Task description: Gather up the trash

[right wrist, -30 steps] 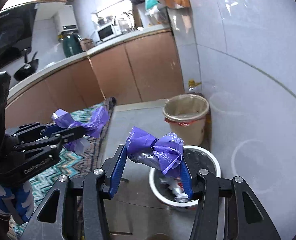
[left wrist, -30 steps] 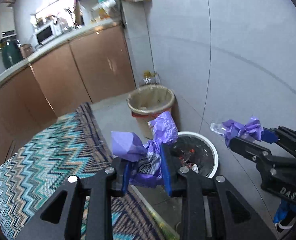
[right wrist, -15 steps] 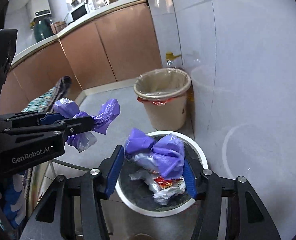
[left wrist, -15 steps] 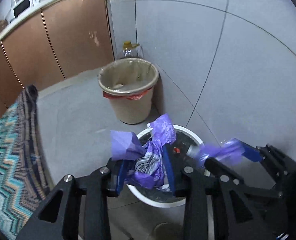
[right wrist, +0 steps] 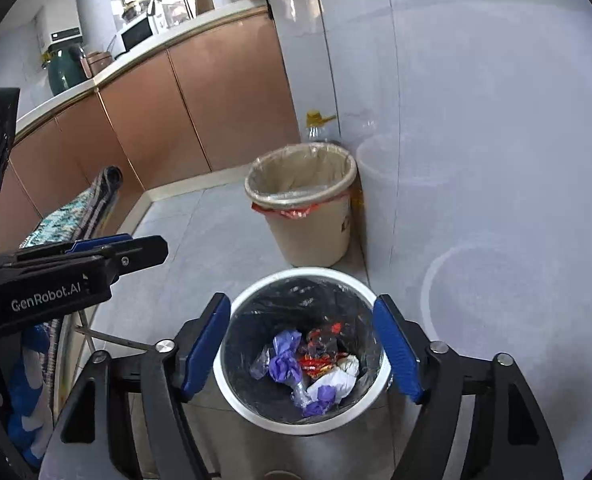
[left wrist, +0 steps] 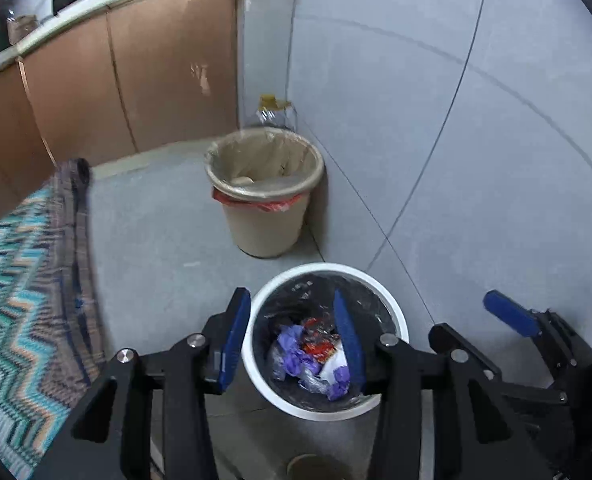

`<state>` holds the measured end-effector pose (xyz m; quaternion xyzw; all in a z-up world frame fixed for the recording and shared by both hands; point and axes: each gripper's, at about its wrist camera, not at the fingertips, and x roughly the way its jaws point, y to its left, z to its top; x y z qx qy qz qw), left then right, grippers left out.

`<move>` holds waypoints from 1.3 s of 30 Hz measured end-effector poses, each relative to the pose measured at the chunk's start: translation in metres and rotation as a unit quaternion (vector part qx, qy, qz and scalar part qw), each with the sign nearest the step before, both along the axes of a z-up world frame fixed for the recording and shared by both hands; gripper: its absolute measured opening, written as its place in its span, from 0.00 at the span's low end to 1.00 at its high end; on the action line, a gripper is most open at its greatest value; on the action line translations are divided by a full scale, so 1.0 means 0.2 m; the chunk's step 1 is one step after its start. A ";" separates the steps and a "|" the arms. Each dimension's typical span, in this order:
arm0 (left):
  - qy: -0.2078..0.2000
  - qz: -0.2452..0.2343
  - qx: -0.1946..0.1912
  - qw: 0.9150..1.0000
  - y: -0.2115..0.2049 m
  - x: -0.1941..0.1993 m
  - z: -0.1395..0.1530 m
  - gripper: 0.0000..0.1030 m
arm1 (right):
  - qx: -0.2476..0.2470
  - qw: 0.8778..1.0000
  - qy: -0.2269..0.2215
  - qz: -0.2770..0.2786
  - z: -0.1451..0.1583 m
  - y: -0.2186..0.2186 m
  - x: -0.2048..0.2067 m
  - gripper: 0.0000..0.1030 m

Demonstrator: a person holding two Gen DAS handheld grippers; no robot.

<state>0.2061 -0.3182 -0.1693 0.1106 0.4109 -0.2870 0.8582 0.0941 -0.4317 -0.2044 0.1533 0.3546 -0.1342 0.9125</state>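
Both the left gripper (left wrist: 292, 336) and right gripper (right wrist: 302, 354) hang wide and empty directly above the white bin (right wrist: 232, 384); purple wrappers (right wrist: 284, 362) lie inside, at 12 o'clock.

Open mouth of the white-rimmed bin (right wrist: 232, 396) lies unobstructed below both spread grippers, left gripper (left wrist: 292, 336) and right gripper (right wrist: 302, 354). Tiled wall (right wrist: 496, 160) closes the right side; beige bin (right wrist: 308, 216) stands just behind; bare floor (right wrist: 200, 240) lies left.
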 end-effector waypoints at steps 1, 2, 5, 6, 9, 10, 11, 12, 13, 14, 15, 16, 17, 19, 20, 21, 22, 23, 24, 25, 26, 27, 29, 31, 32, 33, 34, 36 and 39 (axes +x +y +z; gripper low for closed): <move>-0.009 0.006 -0.001 1.000 0.03 -0.02 0.03 0.40 | -0.008 1.000 -0.004 0.001 0.04 0.02 -0.01 0.76; -0.016 0.010 -0.003 1.000 0.06 -0.04 0.06 0.40 | -0.017 1.000 -0.010 0.002 0.08 0.05 -0.02 0.78; -0.046 0.031 -0.009 0.998 0.17 -0.11 0.17 0.43 | -0.039 0.999 -0.026 0.008 0.21 0.14 -0.05 0.83; -0.057 0.038 -0.014 0.998 0.22 -0.14 0.21 0.45 | -0.047 0.998 -0.031 0.010 0.25 0.17 -0.07 0.85; -0.095 0.060 -0.018 0.994 0.33 -0.23 0.33 0.45 | -0.070 0.996 -0.047 0.018 0.38 0.27 -0.12 0.89; -0.104 0.066 -0.019 0.992 0.36 -0.25 0.35 0.46 | -0.076 0.995 -0.054 0.022 0.42 0.30 -0.14 0.90; -0.112 0.072 -0.020 0.991 0.39 -0.28 0.38 0.46 | -0.082 0.994 -0.061 0.026 0.47 0.34 -0.16 0.91; -0.122 0.080 -0.022 0.989 0.44 -0.32 0.42 0.46 | -0.088 0.993 -0.067 0.030 0.50 0.38 -0.17 0.92; -0.130 0.085 -0.024 0.988 0.47 -0.34 0.45 0.47 | -0.095 0.992 -0.073 0.035 0.54 0.41 -0.19 0.92; -0.138 0.091 -0.025 0.986 0.50 -0.36 0.48 0.47 | -0.104 0.990 -0.081 0.042 0.59 0.46 -0.21 0.93; -0.147 0.099 -0.026 0.984 0.55 -0.39 0.51 0.47 | -0.109 0.989 -0.086 0.046 0.62 0.49 -0.23 0.93; -0.154 0.103 -0.027 0.982 0.58 -0.42 0.53 0.47 | -0.115 0.988 -0.093 0.050 0.65 0.52 -0.25 0.94; -0.162 0.106 -0.027 0.981 0.60 -0.44 0.55 0.47 | -0.119 0.987 -0.097 0.053 0.68 0.55 -0.27 0.95; -0.184 0.114 -0.024 0.976 0.66 -0.51 0.59 0.47 | -0.131 0.983 -0.112 0.060 0.75 0.62 -0.31 0.96; -0.192 0.117 -0.023 0.974 0.69 -0.54 0.61 0.47 | -0.133 0.982 -0.117 0.061 0.77 0.64 -0.33 0.96; -0.199 0.123 -0.024 0.972 0.73 -0.58 0.62 0.47 | -0.136 0.981 -0.123 0.063 0.80 0.66 -0.35 0.96; -0.202 0.128 -0.026 0.971 0.76 -0.60 0.64 0.47 | -0.138 0.980 -0.127 0.064 0.81 0.68 -0.36 0.96; -0.205 0.134 -0.029 0.969 0.80 -0.62 0.65 0.48 | -0.141 0.979 -0.130 0.065 0.83 0.70 -0.38 0.96; -0.209 0.143 -0.031 0.967 0.84 -0.65 0.66 0.48 | -0.144 0.978 -0.133 0.067 0.85 0.73 -0.39 0.96; -0.213 0.151 -0.033 0.965 0.88 -0.67 0.67 0.48 | -0.147 0.977 -0.136 0.070 0.87 0.75 -0.40 0.96; -0.217 0.160 -0.035 0.962 0.92 -0.69 0.68 0.48 | -0.150 0.976 -0.139 0.072 0.88 0.77 -0.42 0.97; -0.220 0.169 -0.037 0.960 0.96 -0.70 0.70 0.48 | -0.154 0.975 -0.142 0.075 0.89 0.80 -0.43 0.97; -0.226 0.186 -0.040 0.955 1.03 -0.73 0.72 0.48 | -0.161 0.972 -0.148 0.082 0.92 0.85 -0.45 0.99; -0.234 0.203 -0.044 0.950 1.11 -0.76 0.74 0.52 | -0.168 0.970 -0.154 0.089 0.95 0.91 -0.47 1.00; -0.239 0.212 -0.046 0.947 1.15 -0.78 0.75 0.56 | -0.171 0.968 -0.157 0.092 0.96 0.93 -0.48 1.00; -0.243 0.219 -0.047 0.944 1.18 -0.79 0.76 0.61 | -0.173 0.967 -0.159 0.095 0.96 0.95 -0.48 1.00; -0.248 0.225 -0.049 0.941 1.22 -0.81 0.77 0.62 | -0.176 0.966 -0.161 0.098 0.97 0.97 -0.49 1.00; -0.256 0.240 -0.053 0.935 1.29 -0.84 0.79 0.62 | -0.181 0.964 -0.165 0.104 0.99 1.01 -0.51 1.00; -0.267 0.259 -0.056 0.927 1.38 -0.89 0.82 0.64 | -0.186 0.961 -0.170 0.111 1.01 1.07 -0.53 1.00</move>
